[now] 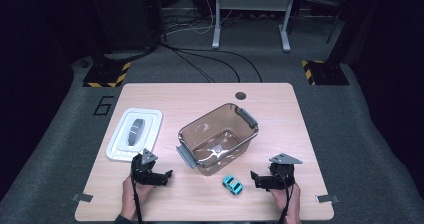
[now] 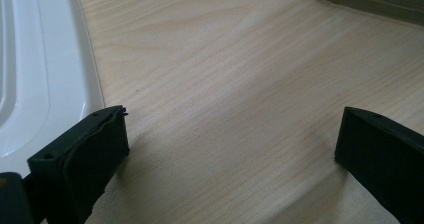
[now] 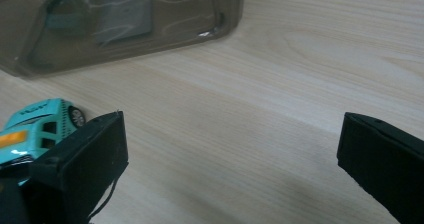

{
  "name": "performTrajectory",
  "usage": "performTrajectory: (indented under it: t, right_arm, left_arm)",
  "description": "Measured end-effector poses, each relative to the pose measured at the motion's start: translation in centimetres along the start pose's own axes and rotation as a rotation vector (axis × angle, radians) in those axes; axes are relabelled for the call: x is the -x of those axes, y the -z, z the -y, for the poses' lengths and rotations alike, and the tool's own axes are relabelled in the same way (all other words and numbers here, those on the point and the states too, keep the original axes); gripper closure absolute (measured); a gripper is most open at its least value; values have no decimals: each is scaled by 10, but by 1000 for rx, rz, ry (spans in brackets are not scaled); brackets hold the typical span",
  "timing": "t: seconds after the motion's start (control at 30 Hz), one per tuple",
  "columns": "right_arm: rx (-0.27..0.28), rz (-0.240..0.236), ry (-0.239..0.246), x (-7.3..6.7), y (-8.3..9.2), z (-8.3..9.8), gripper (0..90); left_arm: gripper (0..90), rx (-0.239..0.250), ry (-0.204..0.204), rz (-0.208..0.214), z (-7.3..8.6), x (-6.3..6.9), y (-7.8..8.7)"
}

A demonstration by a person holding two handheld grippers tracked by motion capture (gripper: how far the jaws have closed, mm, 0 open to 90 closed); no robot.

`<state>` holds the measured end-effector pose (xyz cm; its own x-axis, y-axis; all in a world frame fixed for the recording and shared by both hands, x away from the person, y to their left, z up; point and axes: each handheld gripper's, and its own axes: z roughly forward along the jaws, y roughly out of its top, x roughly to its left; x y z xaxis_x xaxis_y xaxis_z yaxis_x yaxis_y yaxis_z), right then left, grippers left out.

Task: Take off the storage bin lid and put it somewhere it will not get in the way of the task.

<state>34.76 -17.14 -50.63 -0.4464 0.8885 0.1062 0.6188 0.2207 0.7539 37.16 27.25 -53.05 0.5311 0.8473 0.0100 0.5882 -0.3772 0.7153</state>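
Turquoise toy car [image 1: 232,184] sits near bin [image 1: 218,138], beside the table edge [image 1: 200,218].

Small turquoise toy car [image 1: 232,184], upright on its wheels on the wooden table [image 1: 280,109], angled diagonally; orange patch on the side, dark windows. Just in front of the clear brownish plastic bin [image 1: 218,138], near but not touching it. Bin open-topped, upright, grey handles at both ends, set askew mid-table. White lid [image 1: 134,134] flat, well to the bin's left.
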Motion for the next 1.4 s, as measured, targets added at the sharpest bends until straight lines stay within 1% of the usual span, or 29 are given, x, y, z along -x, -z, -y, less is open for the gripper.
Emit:
performTrajectory:
  t: [0.07, 0.1, 0.17, 0.2, 0.3, 0.37, 0.4, 0.43, 0.5, 0.57, 0.67, 0.7, 0.87, 0.9, 0.93, 0.97, 1.0, 1.07, 1.13, 1.17, 1.2, 1.23, 1.27, 1.37, 1.4]
  right_arm:
    - [-5, -12, 1, -5, 2, -1, 0]
    - [-7, -17, 10, -7, 2, -1, 0]
    - [-11, -35, 12, -11, 2, -2, 0]
    - [-11, -48, 20, -12, 2, -3, 0]
    - [-18, -53, 26, -16, 2, -4, 0]
    - [-28, -65, 35, -21, 1, -4, 0]
    - [-28, -65, 35, -21, 1, -4, 0]
    - [-33, -68, 45, -25, 0, -5, 0]
    - [-37, -70, 48, -26, 0, -6, 0]
    - [-42, -71, 60, -31, -1, -7, 0]
    - [-45, -74, 65, -33, -2, -8, 0]
    - [-51, -83, 72, -36, -3, -8, 0]
    - [-71, -91, 76, -43, -6, -9, 0]
    - [-74, -92, 86, -44, -7, -9, 0]
    - [-74, -92, 86, -44, -7, -9, 0]
    - [-83, -96, 96, -47, -9, -10, 0]
    - [-89, -101, 91, -50, -10, -10, 0]
    - [-90, -103, 96, -50, -10, -9, 0]
    - [-100, -112, 102, -54, -12, -9, 0]
    - [-108, -127, 109, -58, -14, -9, 0]
    - [-108, -127, 109, -58, -14, -9, 0]
    - [-105, -131, 119, -59, -15, -9, 0]
    - [-114, -136, 116, -62, -15, -9, 1]
    - [-109, -151, 122, -69, -15, -10, 5]
    - [-108, -155, 133, -71, -16, -11, 5]
  left_arm:
    - [3, -3, -4, 1, 0, 0, 0]
    - [3, -3, -4, 0, 0, 0, 0]
    - [3, -3, -4, 1, 0, 0, 0]
    - [3, 0, -1, 0, 0, 0, 0]
    - [3, 0, 0, 0, 0, 0, 0]
    - [3, -3, -4, 1, 0, 0, 0]
    - [3, 1, 2, 0, 0, 0, 0]
    - [3, 1, 2, 0, 0, 0, 0]
    - [3, -1, -2, 0, 0, 0, 0]
    - [3, -2, -3, 0, 0, 0, 0]
    - [3, -2, -2, 0, 0, 0, 0]
    - [3, -3, -4, 1, 0, 0, 0]
    - [3, -3, -4, 0, 0, 0, 0]
    - [3, -3, -4, 0, 0, 0, 0]
    - [3, -3, -4, 0, 0, 0, 0]
    - [3, -3, -4, 0, 0, 0, 0]
    - [3, -13, -16, 2, 0, -1, 1]
    - [3, -12, -16, 2, 0, -1, 1]
    - [3, -10, -13, 2, 0, -1, 1]
    - [3, -12, -15, 2, 0, -1, 1]
    - [3, -13, -16, 2, 0, -1, 1]
    - [3, -13, -16, 2, 0, -1, 1]
    - [3, -9, -11, 2, 0, -1, 1]
    - [3, -13, -16, 2, 0, -1, 1]
    - [3, -14, -16, 3, 0, -1, 1]
